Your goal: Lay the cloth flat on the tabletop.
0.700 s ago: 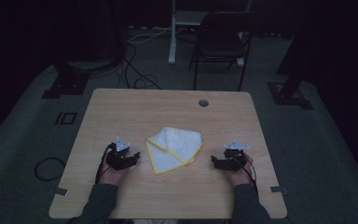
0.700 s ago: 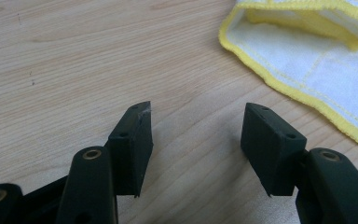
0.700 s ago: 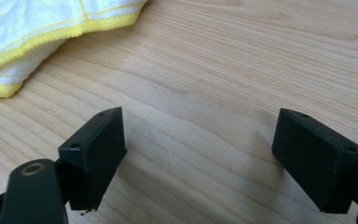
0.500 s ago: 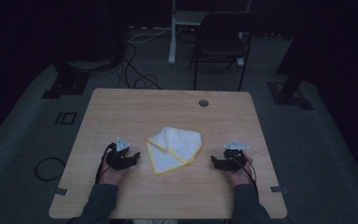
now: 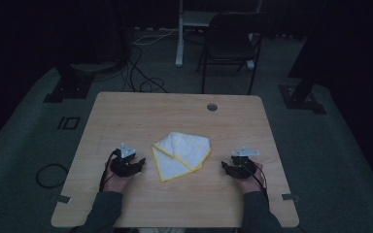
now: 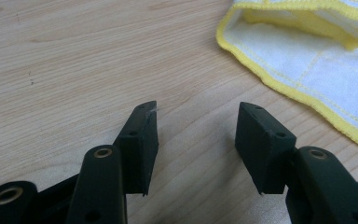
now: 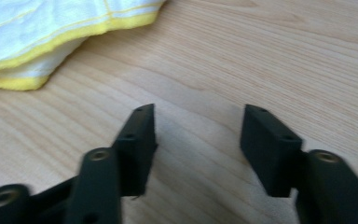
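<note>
A white cloth with a yellow hem (image 5: 181,155) lies folded and rumpled in the middle of the wooden table (image 5: 175,111). My left gripper (image 5: 139,162) rests on the table just left of the cloth, open, with bare wood between its jaws. Its own view shows the cloth (image 6: 317,60) at the upper right, beyond the left gripper (image 6: 196,125). My right gripper (image 5: 225,167) sits right of the cloth, open and holding nothing. In the right gripper view the cloth (image 7: 51,32) lies at the upper left, ahead of the right gripper (image 7: 198,128).
A round cable hole (image 5: 212,107) is set near the table's far edge. A dark folding chair (image 5: 230,43) and a white post (image 5: 179,34) stand on the floor behind the table, with cables (image 5: 141,73) nearby. The room is dim.
The right gripper has shifted slightly left toward the cloth. The left gripper and the cloth have stayed put.
</note>
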A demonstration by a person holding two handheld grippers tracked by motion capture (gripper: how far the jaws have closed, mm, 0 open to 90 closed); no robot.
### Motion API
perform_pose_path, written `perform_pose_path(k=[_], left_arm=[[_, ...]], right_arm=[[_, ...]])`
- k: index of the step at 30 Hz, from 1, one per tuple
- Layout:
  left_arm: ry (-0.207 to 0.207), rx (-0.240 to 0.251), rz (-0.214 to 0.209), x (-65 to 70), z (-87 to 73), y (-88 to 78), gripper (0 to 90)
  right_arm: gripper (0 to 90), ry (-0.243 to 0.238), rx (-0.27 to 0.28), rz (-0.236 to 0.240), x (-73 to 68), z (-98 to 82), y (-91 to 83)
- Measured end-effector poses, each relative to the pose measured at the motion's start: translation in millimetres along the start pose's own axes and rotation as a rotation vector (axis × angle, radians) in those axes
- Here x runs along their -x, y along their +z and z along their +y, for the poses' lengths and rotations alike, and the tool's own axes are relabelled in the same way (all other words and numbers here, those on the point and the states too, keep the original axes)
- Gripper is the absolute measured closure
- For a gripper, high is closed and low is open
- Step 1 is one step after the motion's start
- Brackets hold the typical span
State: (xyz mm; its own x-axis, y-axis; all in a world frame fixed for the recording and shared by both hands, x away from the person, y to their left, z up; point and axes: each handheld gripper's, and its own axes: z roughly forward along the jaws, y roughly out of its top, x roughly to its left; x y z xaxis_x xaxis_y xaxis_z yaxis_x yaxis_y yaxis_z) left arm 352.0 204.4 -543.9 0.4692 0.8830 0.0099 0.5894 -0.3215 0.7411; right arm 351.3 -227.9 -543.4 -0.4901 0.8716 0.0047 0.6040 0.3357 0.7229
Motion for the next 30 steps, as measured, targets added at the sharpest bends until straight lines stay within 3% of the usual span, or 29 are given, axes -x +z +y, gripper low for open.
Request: perform_pose_path(k=[3,10,18,30], left_arm=[[0.023,0.006,0.017,3.1,0.2,-1.0,52.4],[0.046,0.024,0.006,9.4,1.4,-3.3,55.2],[0.036,0.021,-0.020,13.0,2.4,-4.3,54.8],[0.033,0.048,-0.054,22.3,5.1,-12.3,54.7]], right_arm=[[55.9,-0.010,0.002,0.010,-2.0,0.1,-0.6],[59.4,-0.055,0.054,0.051,-12.9,5.4,-9.2],[60.0,-0.087,0.097,0.062,-26.2,12.9,-19.5],[60.5,-0.132,0.117,0.098,-43.0,19.3,-20.3]])
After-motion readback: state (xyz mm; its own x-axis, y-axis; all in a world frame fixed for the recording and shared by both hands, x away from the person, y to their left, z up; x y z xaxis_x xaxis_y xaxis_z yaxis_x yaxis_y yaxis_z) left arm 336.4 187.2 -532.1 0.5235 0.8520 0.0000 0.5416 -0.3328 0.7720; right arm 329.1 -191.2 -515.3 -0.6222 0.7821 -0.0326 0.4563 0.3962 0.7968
